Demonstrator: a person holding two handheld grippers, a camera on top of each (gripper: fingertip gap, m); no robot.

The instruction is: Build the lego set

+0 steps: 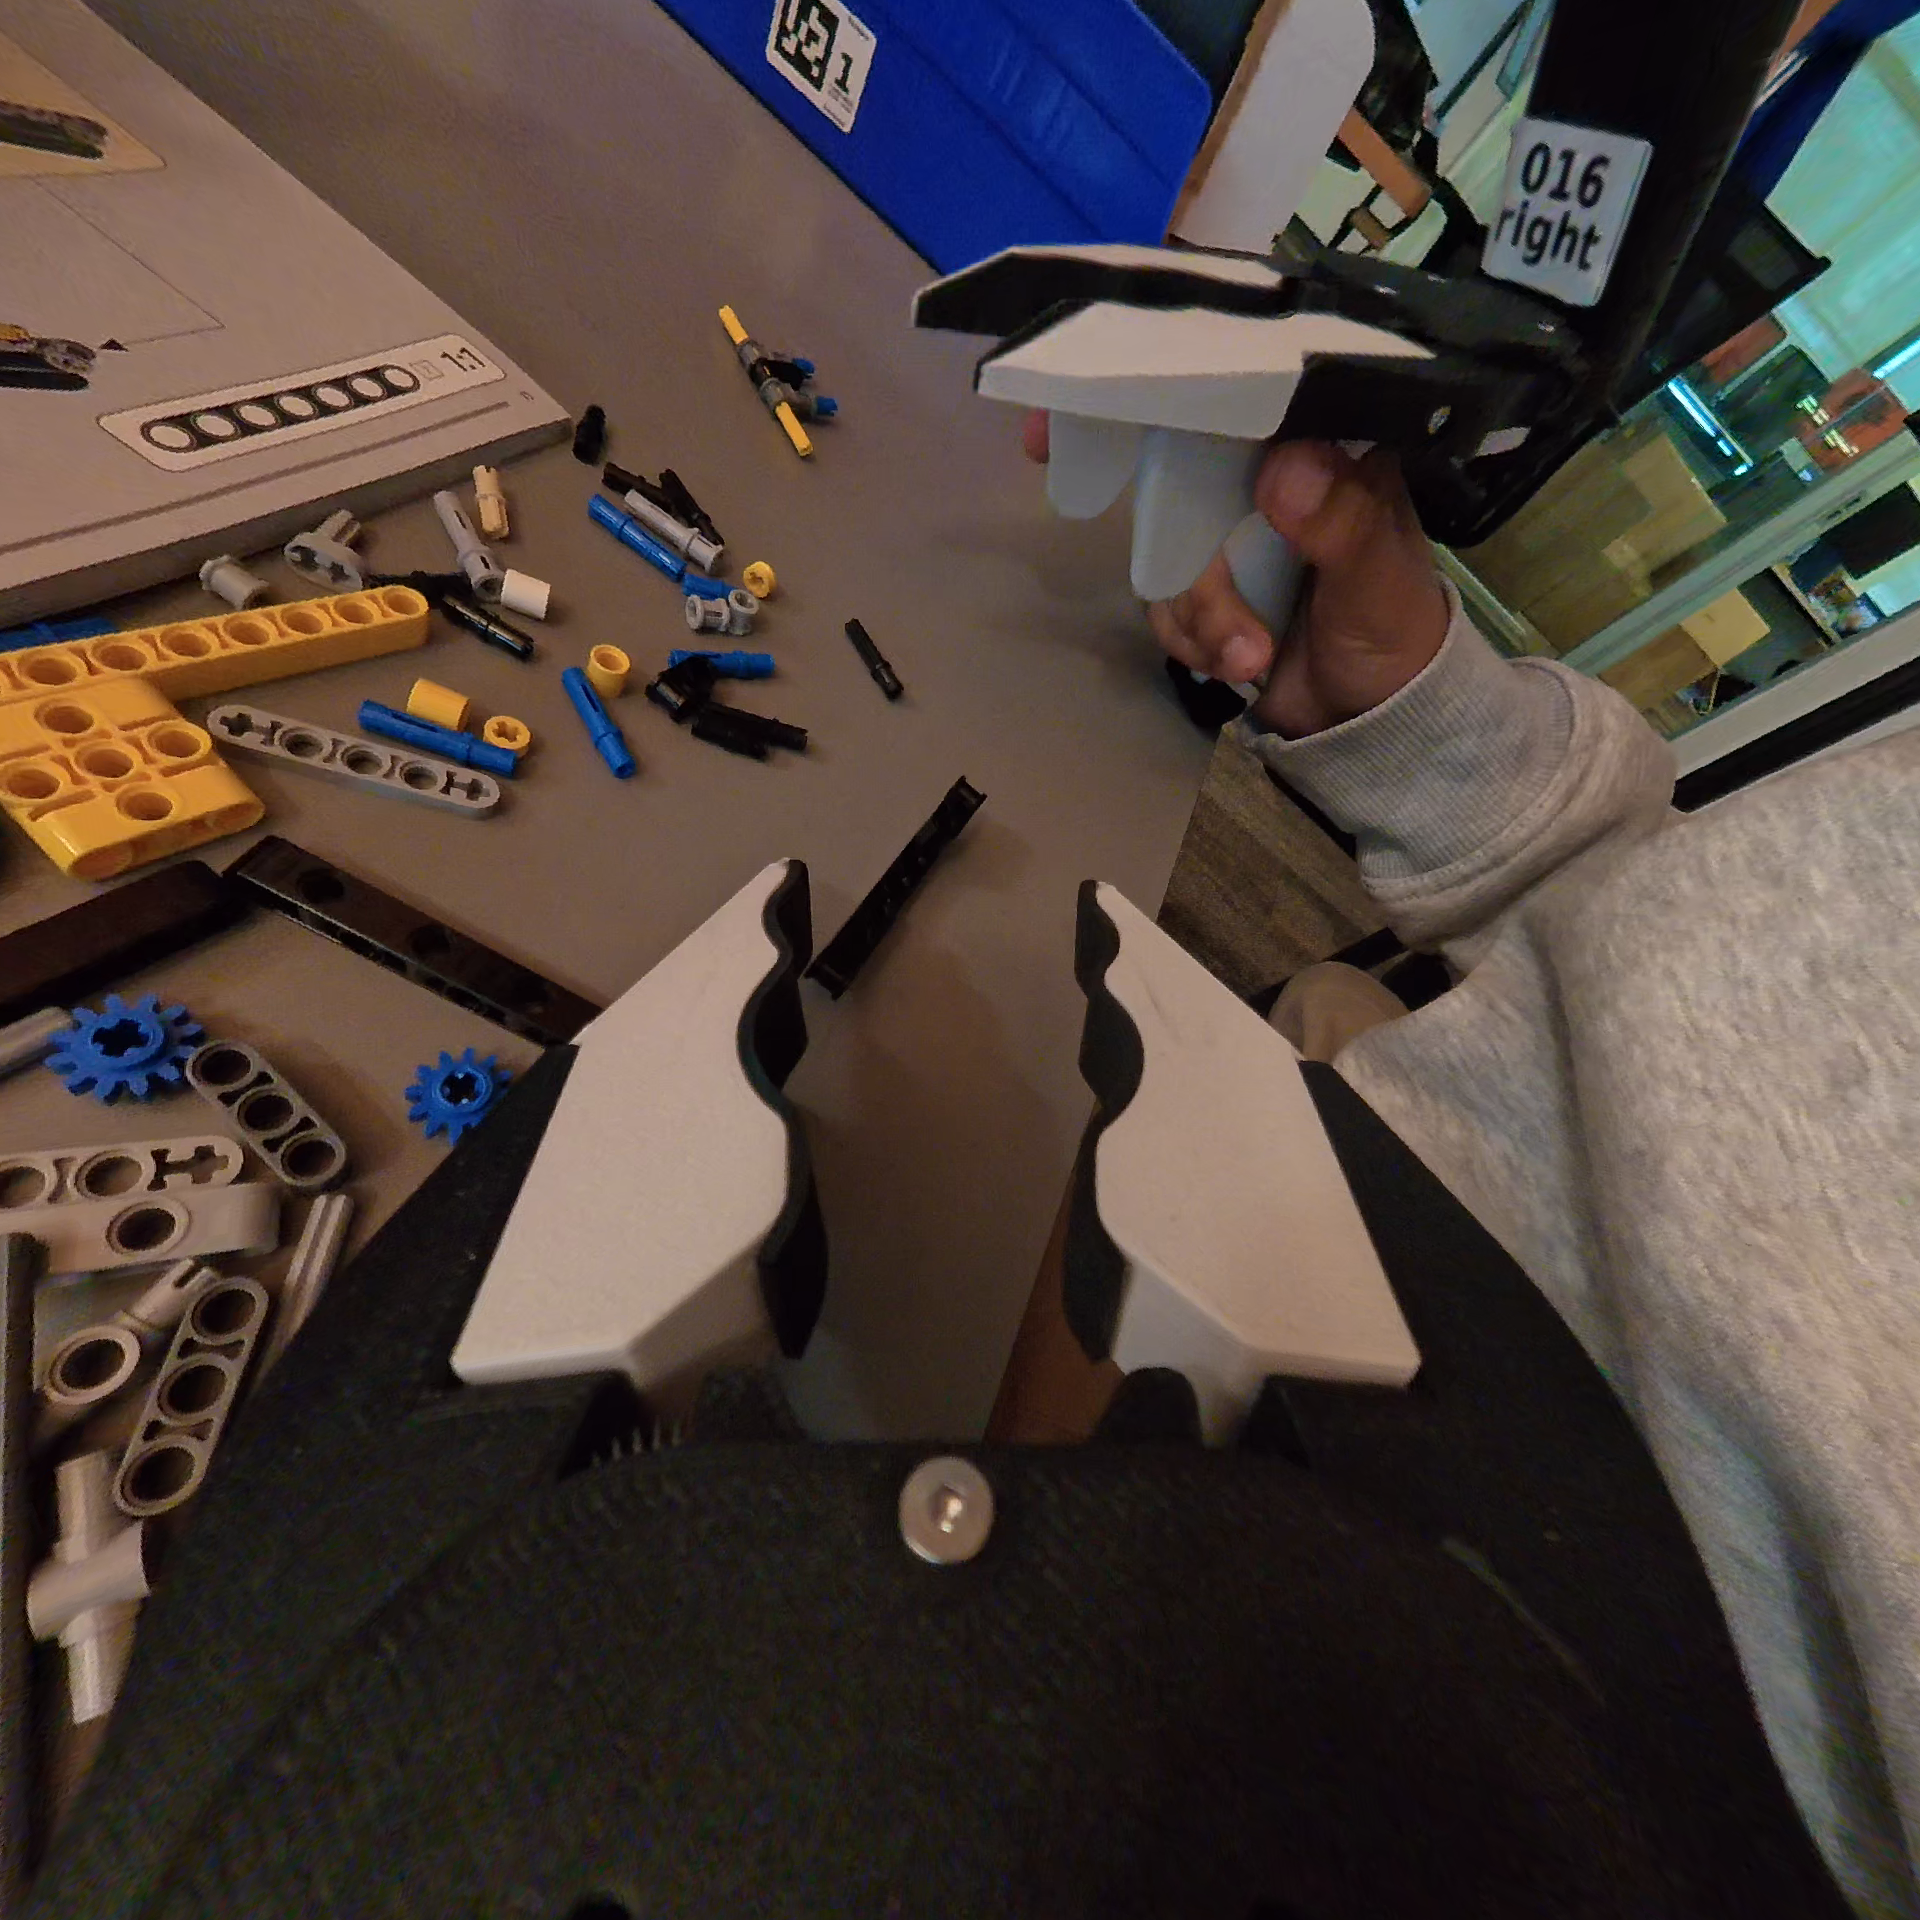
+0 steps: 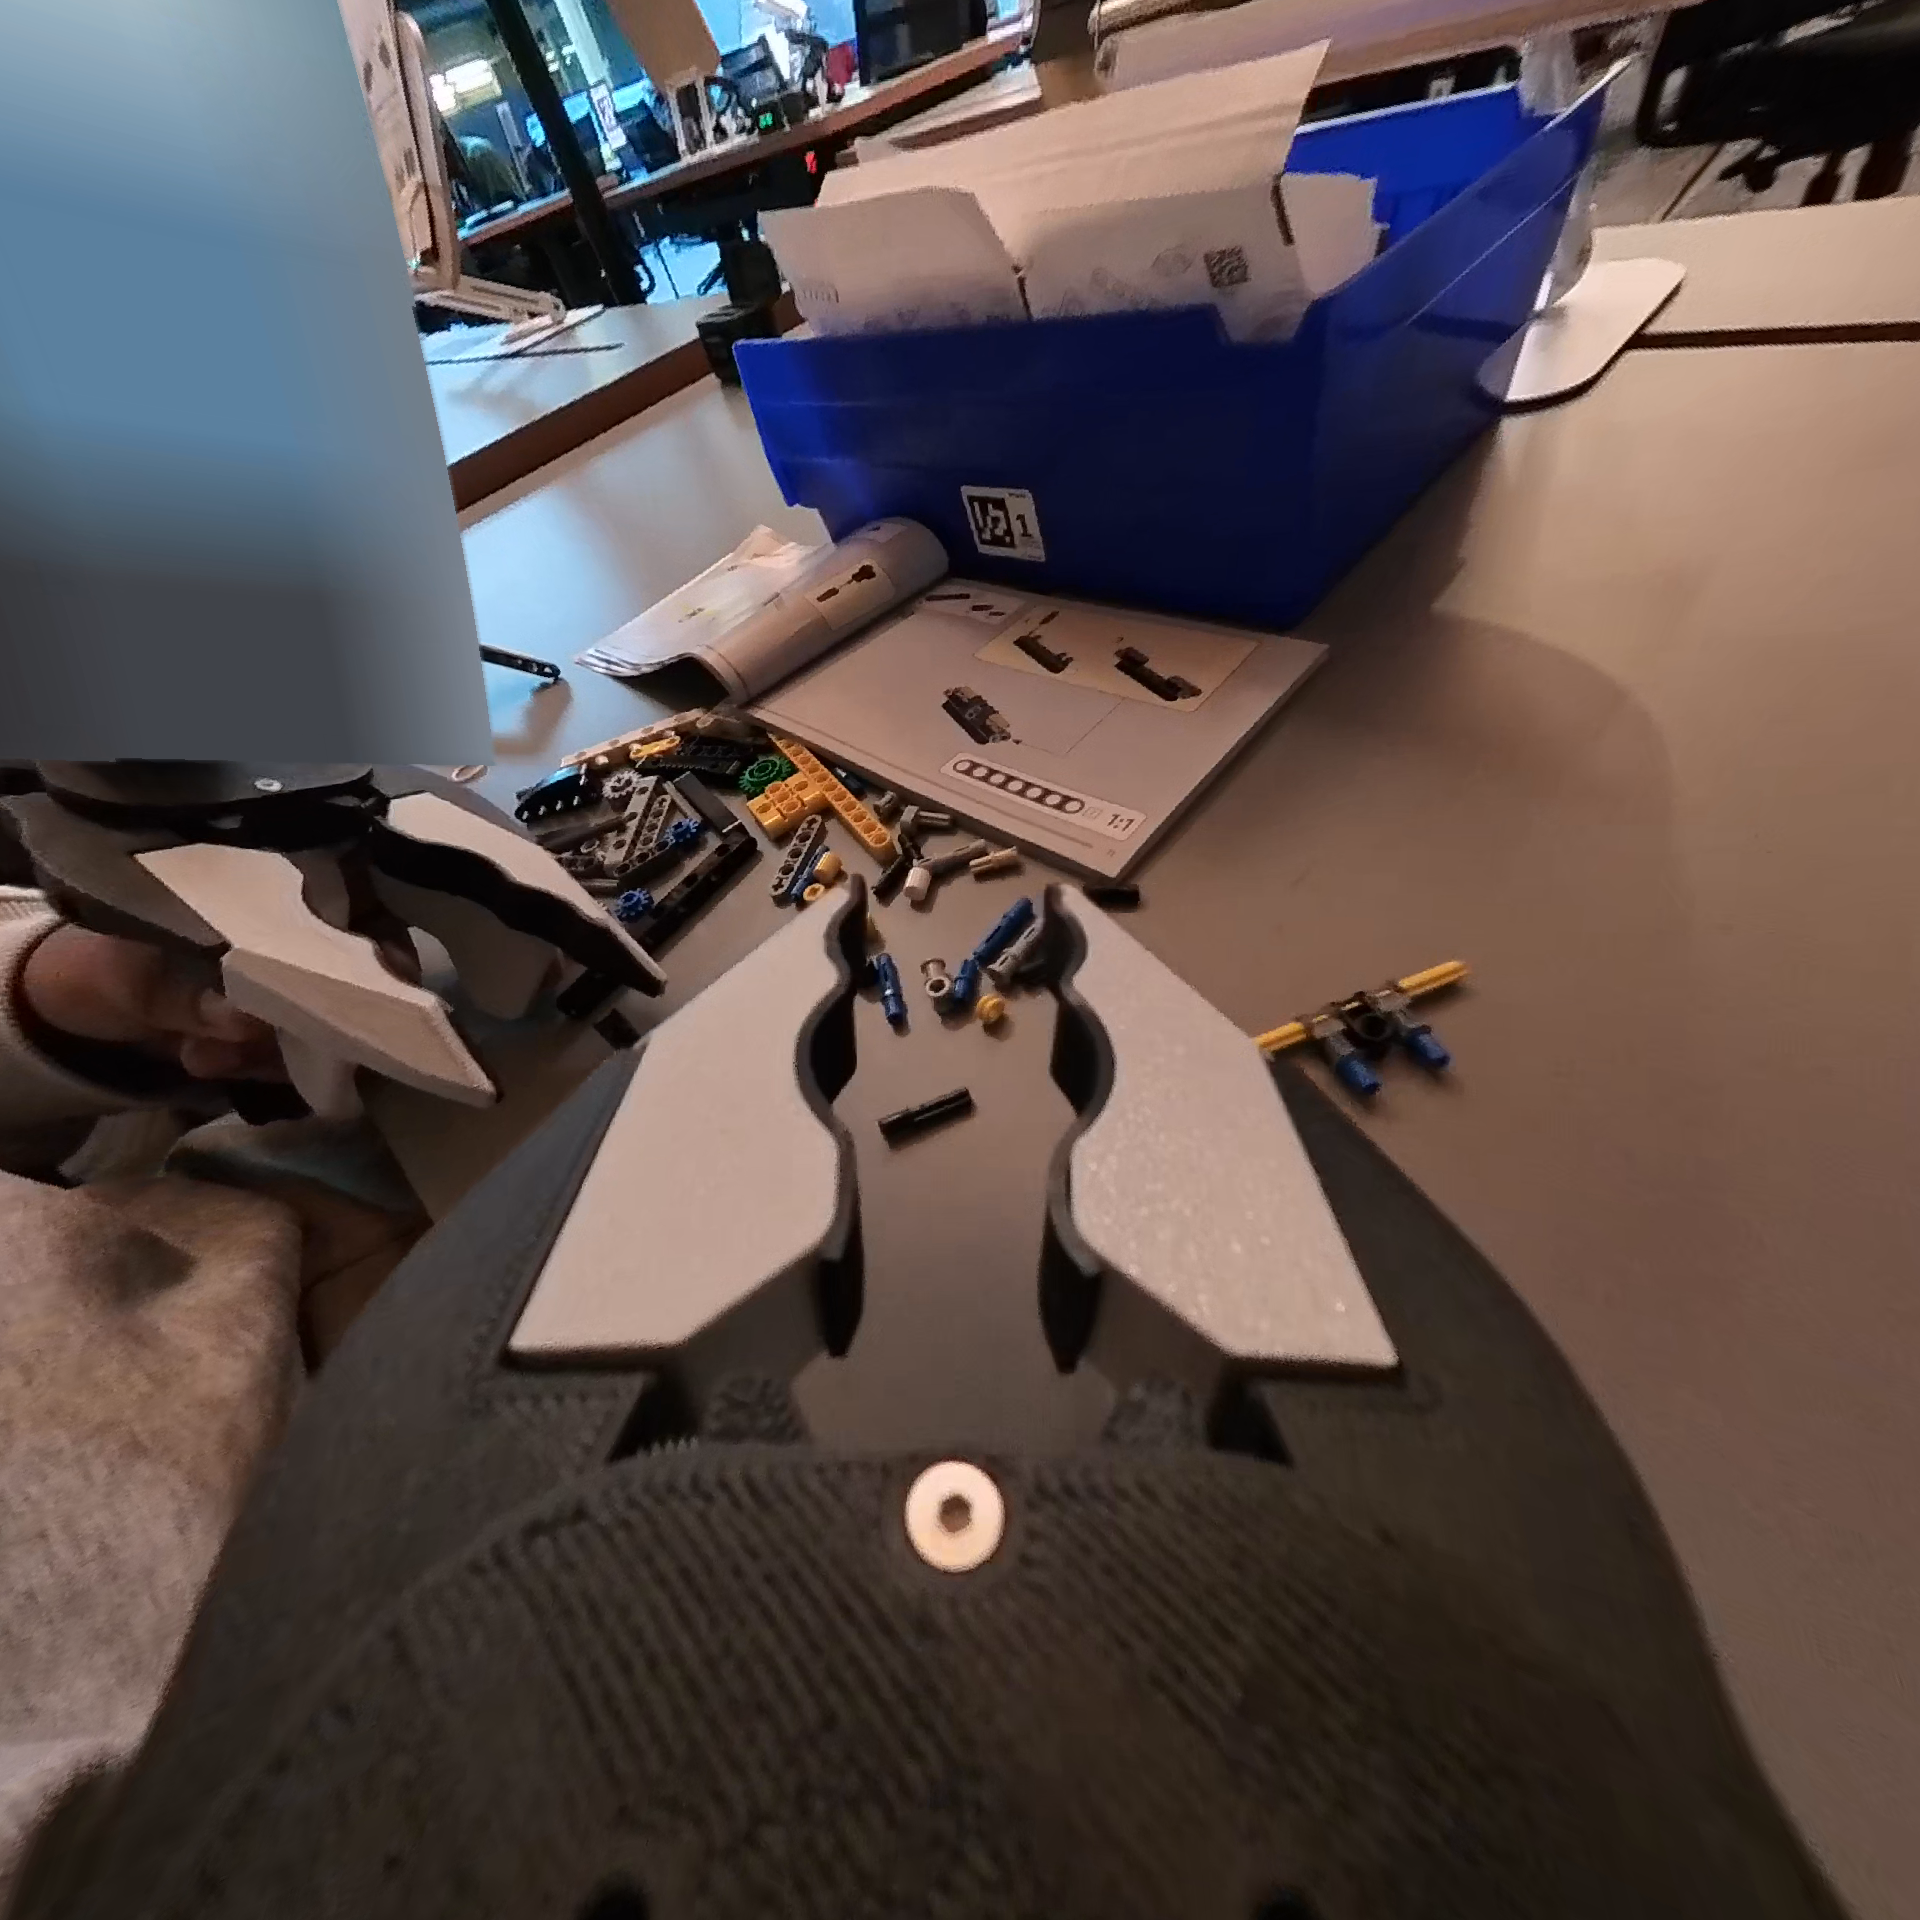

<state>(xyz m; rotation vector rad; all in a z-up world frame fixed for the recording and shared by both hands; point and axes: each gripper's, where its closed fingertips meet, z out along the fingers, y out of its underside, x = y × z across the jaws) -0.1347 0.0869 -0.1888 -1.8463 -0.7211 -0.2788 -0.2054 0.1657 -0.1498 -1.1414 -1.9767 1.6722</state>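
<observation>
Landmark = blue bin (image 2: 1164, 457) at the far side of the table (image 2: 1662, 831).

Instruction booklet (image 2: 1039, 717) lies open right against the bin's near wall. Just nearer than the booklet: the main lego pile, w/ the yellow beam assembly (image 1: 114, 717) the biggest piece, black long beams (image 1: 416, 945) and grey liftarms beside it. Nearer still, and well apart from the bin, loose blue pins (image 1: 634, 535), yellow bushes, black pins. Off to the right of that scatter sits the small yellow-axle subassembly (image 2: 1361, 1023), alone.

Left gripper (image 1: 940, 883): jaws apart, nothing between them; a thin black beam (image 1: 899, 888) lies just past the tips, one tip abt touching it. Right gripper (image 2: 951, 904): jaws apart too, empty, held over the table w/ a short black pin (image 2: 925, 1117) on the surface below the gap.

Risks, my read:
- Sweeping either gripper low through the pile could shove the yellow assembly or scatter pins toward the table edge; round pins roll.
- The thin black beam lies flat; closing on it at an angle may flip or skid it away.
- The short pin is tiny vs the pads; an off-centre pinch could squirt it out.
- Grippers are near each other; crossing paths may knock them together.
</observation>
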